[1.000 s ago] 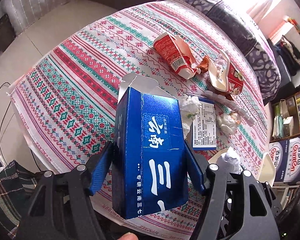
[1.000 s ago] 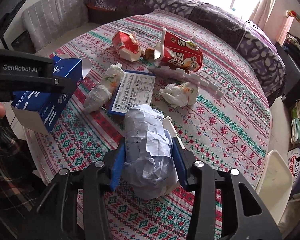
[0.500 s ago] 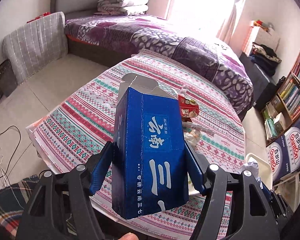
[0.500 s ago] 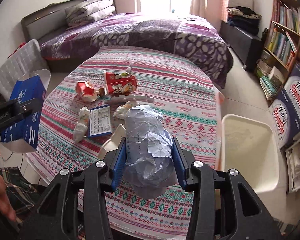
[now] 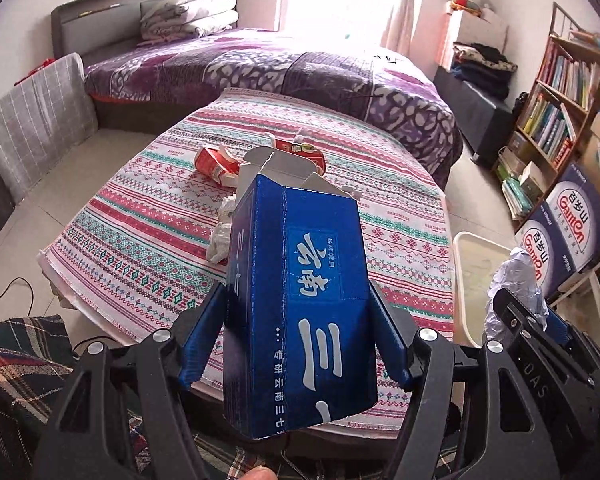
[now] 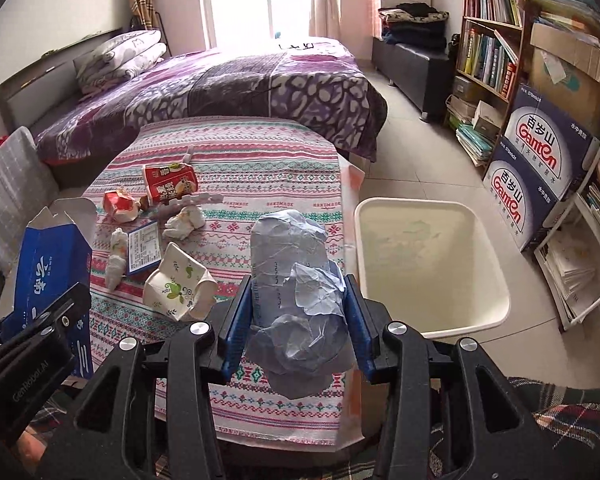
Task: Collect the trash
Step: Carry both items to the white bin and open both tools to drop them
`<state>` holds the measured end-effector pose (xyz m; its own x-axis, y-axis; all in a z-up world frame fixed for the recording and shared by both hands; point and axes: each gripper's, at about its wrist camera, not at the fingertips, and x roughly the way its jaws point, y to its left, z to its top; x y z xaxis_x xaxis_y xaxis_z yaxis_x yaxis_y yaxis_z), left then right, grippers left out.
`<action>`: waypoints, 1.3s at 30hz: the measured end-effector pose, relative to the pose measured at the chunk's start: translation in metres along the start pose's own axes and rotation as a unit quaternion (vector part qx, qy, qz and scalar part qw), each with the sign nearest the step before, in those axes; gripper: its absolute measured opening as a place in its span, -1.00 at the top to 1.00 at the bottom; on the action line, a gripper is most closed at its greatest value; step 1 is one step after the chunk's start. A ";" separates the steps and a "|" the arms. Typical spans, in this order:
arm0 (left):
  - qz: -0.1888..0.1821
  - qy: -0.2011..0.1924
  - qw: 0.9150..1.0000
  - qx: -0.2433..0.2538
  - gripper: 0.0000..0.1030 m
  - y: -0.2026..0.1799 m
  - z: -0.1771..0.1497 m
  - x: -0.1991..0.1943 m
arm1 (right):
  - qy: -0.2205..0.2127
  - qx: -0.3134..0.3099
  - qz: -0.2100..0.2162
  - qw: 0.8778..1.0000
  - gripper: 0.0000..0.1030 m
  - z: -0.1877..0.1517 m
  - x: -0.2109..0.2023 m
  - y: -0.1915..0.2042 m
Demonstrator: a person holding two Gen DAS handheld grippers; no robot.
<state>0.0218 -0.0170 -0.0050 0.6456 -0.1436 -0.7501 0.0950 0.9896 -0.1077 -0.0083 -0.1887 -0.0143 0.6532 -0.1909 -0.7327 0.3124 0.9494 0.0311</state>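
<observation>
My left gripper [image 5: 296,336] is shut on an open blue carton [image 5: 300,292] and holds it above the near edge of the patterned table [image 5: 140,240]. My right gripper [image 6: 296,320] is shut on a crumpled blue-grey paper wad [image 6: 296,280], raised over the table's right edge next to the cream trash bin [image 6: 496,312]. The bin also shows in the left wrist view [image 5: 460,280]. On the table lie a red cup [image 6: 170,182], a red carton [image 6: 118,204], a crushed paper cup [image 6: 178,284], tissue wads [image 6: 184,222] and a small blue box [image 6: 144,248].
A purple bed [image 6: 220,80] stands behind the table. A bookshelf [image 6: 496,52] and stacked Ganten boxes [image 6: 540,168] line the right wall. A grey chair [image 5: 32,120] is at the left. Tiled floor [image 6: 420,152] lies between the bin and the shelves.
Both grippers have lifted and pulled back from the table with their loads. The right gripper has swung right, bringing the bin into view.
</observation>
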 end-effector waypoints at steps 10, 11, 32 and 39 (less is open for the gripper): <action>-0.011 0.002 1.000 0.029 -0.32 -0.026 -0.002 0.004 | 0.006 0.031 -0.011 0.999 0.18 -0.003 0.004 -0.029; -0.012 0.003 0.999 0.032 -0.32 -0.028 -0.003 0.004 | 0.005 0.033 -0.013 0.999 0.18 -0.003 0.004 -0.032; -0.046 0.016 0.991 0.124 -0.32 -0.128 0.009 0.034 | 0.023 0.107 -0.104 0.989 0.16 0.031 0.029 -0.134; -0.068 0.013 0.986 0.153 -0.32 -0.178 0.027 0.045 | 0.023 0.138 -0.143 0.980 -0.14 0.053 0.039 -0.171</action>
<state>0.0541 -0.2002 -0.0020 0.5917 -0.2714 -0.7591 0.4058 0.9139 -0.0105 0.0004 -0.3718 -0.0126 0.4819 -0.4210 -0.7684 0.6567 0.7541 -0.0013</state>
